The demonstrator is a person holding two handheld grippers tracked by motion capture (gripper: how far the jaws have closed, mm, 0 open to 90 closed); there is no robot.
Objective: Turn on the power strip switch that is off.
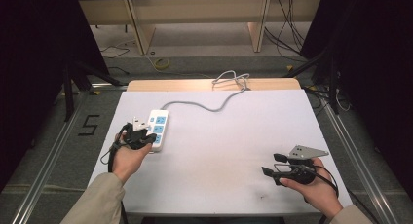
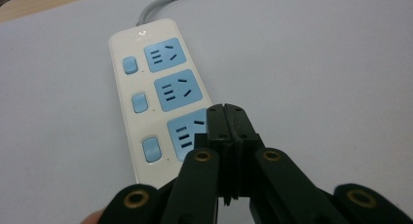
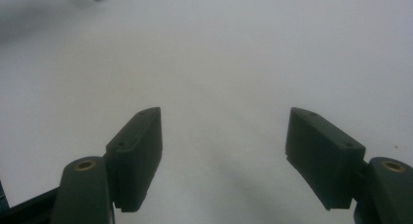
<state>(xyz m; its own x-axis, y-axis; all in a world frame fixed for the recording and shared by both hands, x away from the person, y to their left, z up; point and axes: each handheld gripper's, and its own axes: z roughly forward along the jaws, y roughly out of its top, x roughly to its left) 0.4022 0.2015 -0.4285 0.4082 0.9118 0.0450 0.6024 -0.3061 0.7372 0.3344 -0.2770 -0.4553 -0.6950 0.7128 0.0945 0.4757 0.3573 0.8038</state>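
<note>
A white power strip (image 1: 157, 130) lies flat on the white desk (image 1: 219, 151), toward its left half, with its long side running away from the person. It carries three blue sockets in a row and, beside each, a small blue switch; the left tool view shows these switches along the strip's left edge. A grey cable (image 1: 204, 106) leaves the strip's far end, curves across the desk and ends in a loose coil at the far edge.

The left tool (image 1: 144, 136) is held in the person's left hand (image 1: 127, 158) at the near end of the strip. In the left tool view (image 2: 225, 121) its two black jaws are pressed together with nothing between them, and their tips stand over the nearest socket, next to the nearest switch. Whether the tips actually touch the strip's surface I cannot tell from these angles; they look very close at least.

The right tool (image 1: 271, 164) sits in the person's right hand (image 1: 316, 190) low over the desk's right half, well apart from the strip. Its jaws are spread wide and hold nothing; the right tool view (image 3: 224, 151) shows bare desk between them, with a corner of the strip far off at the top edge.
</note>
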